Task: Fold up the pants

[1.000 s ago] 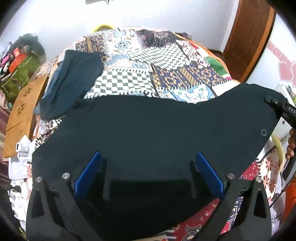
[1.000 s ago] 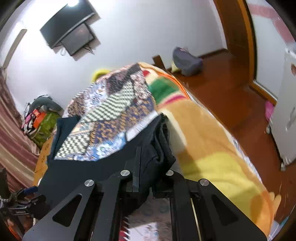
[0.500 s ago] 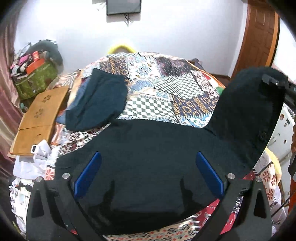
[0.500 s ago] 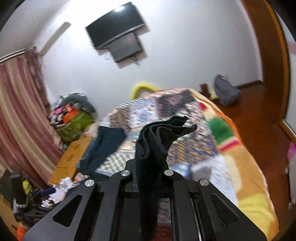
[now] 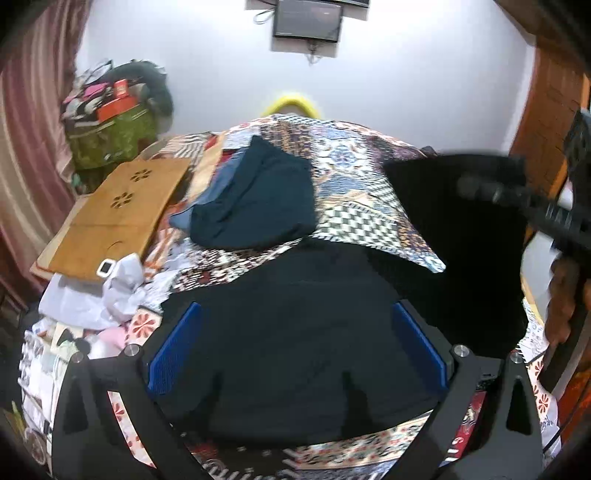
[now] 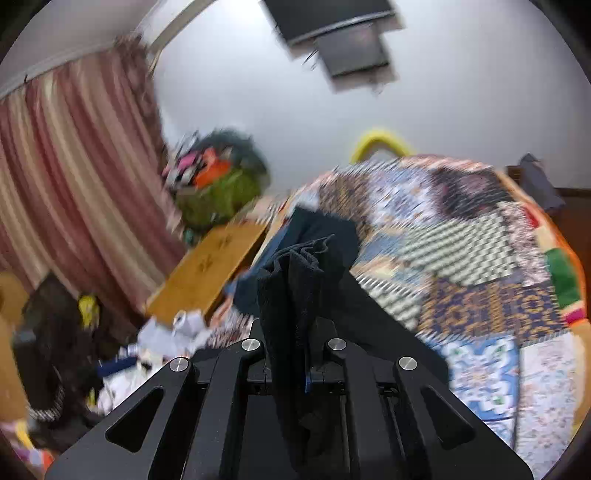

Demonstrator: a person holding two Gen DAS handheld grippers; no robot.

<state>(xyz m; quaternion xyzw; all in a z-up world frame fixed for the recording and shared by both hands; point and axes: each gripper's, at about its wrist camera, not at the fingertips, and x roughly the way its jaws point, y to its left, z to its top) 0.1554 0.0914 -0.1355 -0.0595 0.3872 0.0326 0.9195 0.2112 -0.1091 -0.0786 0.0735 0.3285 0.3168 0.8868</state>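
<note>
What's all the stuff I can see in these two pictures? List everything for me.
black pants: one, black, spread on the bed, one end lifted by the right gripper
folded garment: one, dark teal, farther back on the bed
patchwork bedspread: one, many colours, covering the bed
wooden board: one, tan, left of the bed
green bag: one, piled with clutter, by the curtain
screen: one, dark, on the white wall
left gripper: blue pads, open over the pants
right gripper: black, shut on bunched pants cloth
</note>
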